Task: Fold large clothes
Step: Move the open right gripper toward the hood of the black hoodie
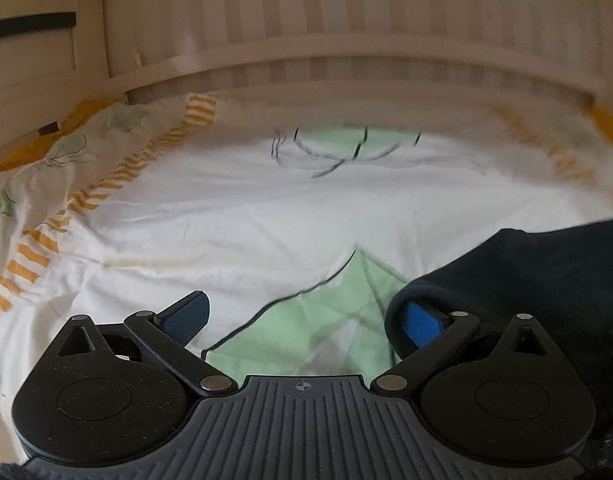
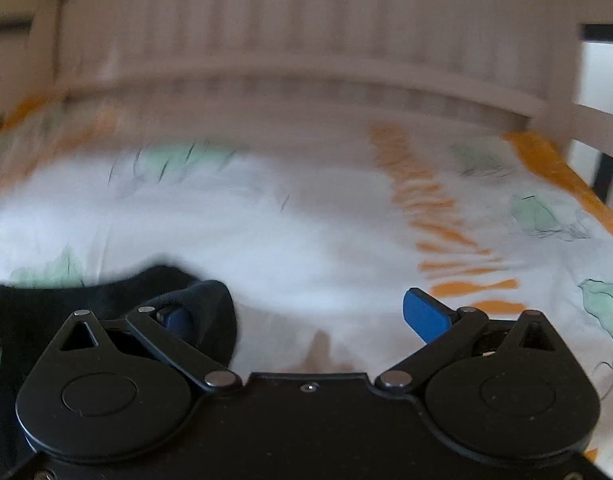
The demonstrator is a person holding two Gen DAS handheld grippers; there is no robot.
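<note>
A dark navy garment (image 1: pixel 546 272) lies on the bed at the lower right of the left wrist view. My left gripper (image 1: pixel 306 320) is open, and the cloth's edge drapes over its right blue pad (image 1: pixel 422 324); the left pad (image 1: pixel 186 316) is bare above the sheet. In the blurred right wrist view the same dark garment (image 2: pixel 46 304) lies at the lower left. My right gripper (image 2: pixel 302 320) is open too, with cloth wrapped around its left finger (image 2: pixel 178 320) and its right pad (image 2: pixel 424 314) free.
A white bedsheet (image 1: pixel 226 208) with green shapes and orange stripes covers the bed. A pale slatted headboard (image 1: pixel 346 20) stands beyond it, and the bed's orange-trimmed edge (image 2: pixel 566 172) runs down the right side.
</note>
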